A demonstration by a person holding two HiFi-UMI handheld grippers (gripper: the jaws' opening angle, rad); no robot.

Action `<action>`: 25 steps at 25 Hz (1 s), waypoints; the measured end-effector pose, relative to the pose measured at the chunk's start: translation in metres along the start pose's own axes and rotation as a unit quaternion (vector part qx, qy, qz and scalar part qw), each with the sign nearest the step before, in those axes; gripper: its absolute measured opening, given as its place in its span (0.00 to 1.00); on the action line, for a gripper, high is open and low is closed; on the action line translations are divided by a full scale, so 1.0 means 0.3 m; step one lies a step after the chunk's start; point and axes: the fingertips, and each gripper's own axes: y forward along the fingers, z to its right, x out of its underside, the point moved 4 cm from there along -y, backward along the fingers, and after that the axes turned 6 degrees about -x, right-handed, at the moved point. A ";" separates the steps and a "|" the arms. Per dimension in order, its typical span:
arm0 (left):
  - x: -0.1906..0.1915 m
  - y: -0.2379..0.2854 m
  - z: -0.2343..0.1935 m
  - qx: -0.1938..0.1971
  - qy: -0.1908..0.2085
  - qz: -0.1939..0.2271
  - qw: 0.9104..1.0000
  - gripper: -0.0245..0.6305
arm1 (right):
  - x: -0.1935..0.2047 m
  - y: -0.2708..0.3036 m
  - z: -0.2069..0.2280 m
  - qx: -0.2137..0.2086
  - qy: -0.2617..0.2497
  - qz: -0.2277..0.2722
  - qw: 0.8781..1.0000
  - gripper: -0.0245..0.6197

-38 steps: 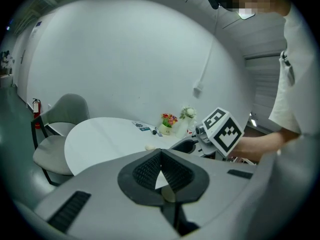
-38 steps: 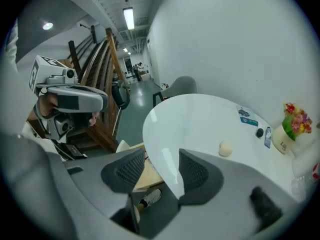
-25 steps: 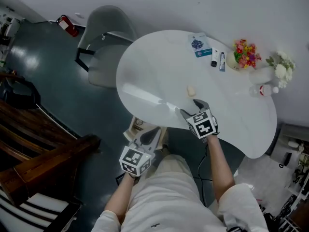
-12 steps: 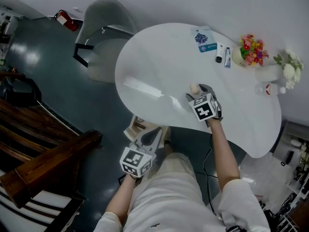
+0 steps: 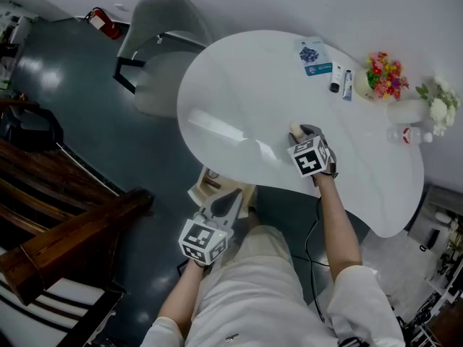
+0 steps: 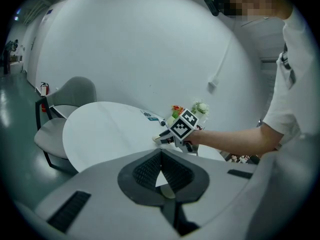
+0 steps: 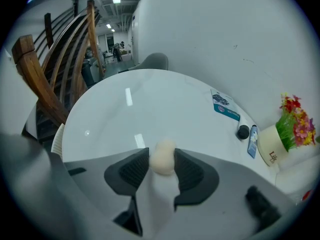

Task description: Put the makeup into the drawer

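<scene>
While the left gripper (image 5: 226, 202) hangs low by the person's lap with its jaws pressed together on nothing, the right gripper (image 5: 301, 131) is down on the white table (image 5: 239, 78), and its jaws have just been closing on a pale, egg-shaped makeup sponge (image 7: 162, 156); both dark pads now touch its sides, so it looks gripped, though seemingly not yet lifted from the tabletop near the front edge. That puts the work at the pick-up step, with nothing carried off yet. What seems to be the open drawer (image 5: 208, 187) shows just below that edge, ahead of the left gripper. Next the sponge, which looks soft, needs lifting clear without slipping from the pads, then carrying back over the edge and down into the drawer. Two small tubes (image 5: 341, 82) lie well apart at the far side, beside a cup of flowers (image 5: 383, 78), likely waiting their turn
</scene>
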 end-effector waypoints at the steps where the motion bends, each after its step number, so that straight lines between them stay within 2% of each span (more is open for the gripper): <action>1: 0.002 -0.007 -0.002 -0.001 -0.001 0.001 1.000 0.05 | -0.001 0.001 -0.001 0.001 0.000 -0.001 1.000 0.29; 14: 0.047 -0.083 -0.003 -0.013 -0.007 0.010 1.000 0.05 | -0.008 -0.075 -0.036 0.017 -0.018 0.021 0.999 0.23; 20: 0.035 -0.130 0.006 -0.014 -0.003 0.024 1.000 0.05 | -0.028 -0.151 -0.104 0.003 -0.027 0.036 0.999 0.21; 25: 0.035 -0.193 -0.005 -0.022 -0.006 0.040 0.999 0.05 | -0.047 -0.228 -0.235 -0.025 -0.042 0.058 0.997 0.21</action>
